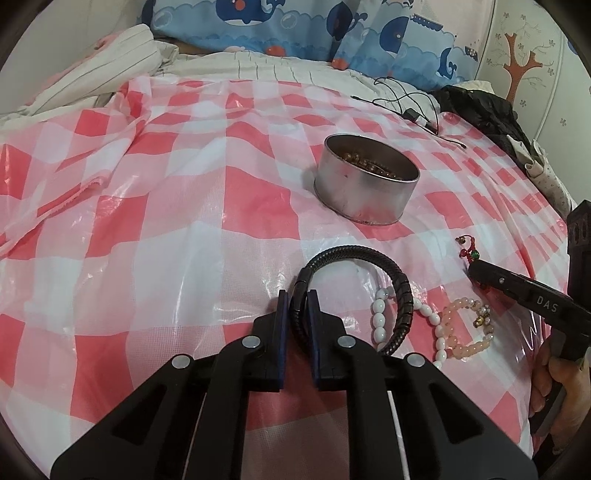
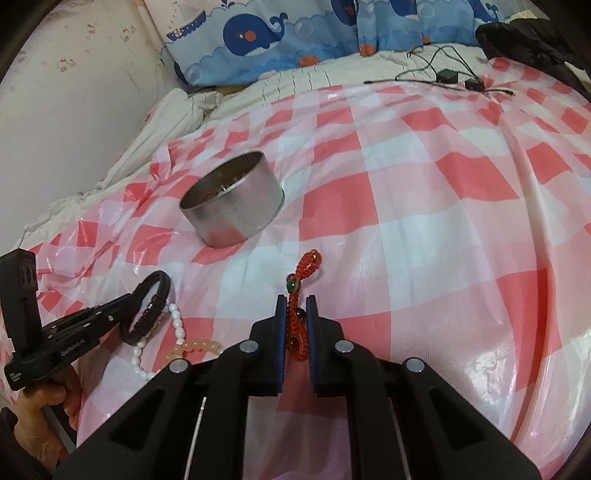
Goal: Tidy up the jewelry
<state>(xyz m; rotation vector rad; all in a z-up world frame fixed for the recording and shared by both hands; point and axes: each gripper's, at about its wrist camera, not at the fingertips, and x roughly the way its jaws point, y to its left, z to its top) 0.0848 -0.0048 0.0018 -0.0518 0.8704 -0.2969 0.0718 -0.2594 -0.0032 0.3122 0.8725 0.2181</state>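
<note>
My left gripper (image 1: 297, 295) is shut on a black braided bracelet (image 1: 400, 291), whose loop curves up and to the right of the fingers. A white bead bracelet (image 1: 380, 325) and a pink bead bracelet (image 1: 463, 334) lie just right of it on the checked cloth. My right gripper (image 2: 297, 300) is shut on a red knotted cord bracelet (image 2: 308, 264) with a green bead, which sticks up past the fingertips. The round metal tin (image 1: 365, 181) stands farther back with beads inside; in the right wrist view the tin (image 2: 236, 206) is up and to the left.
A red and white checked plastic sheet (image 1: 184, 229) covers the bed. A whale-print pillow (image 1: 295, 26), a black cable with adapter (image 1: 410, 110) and dark clothing (image 1: 487, 114) lie at the back. A hand (image 2: 40, 413) holds the left gripper's handle.
</note>
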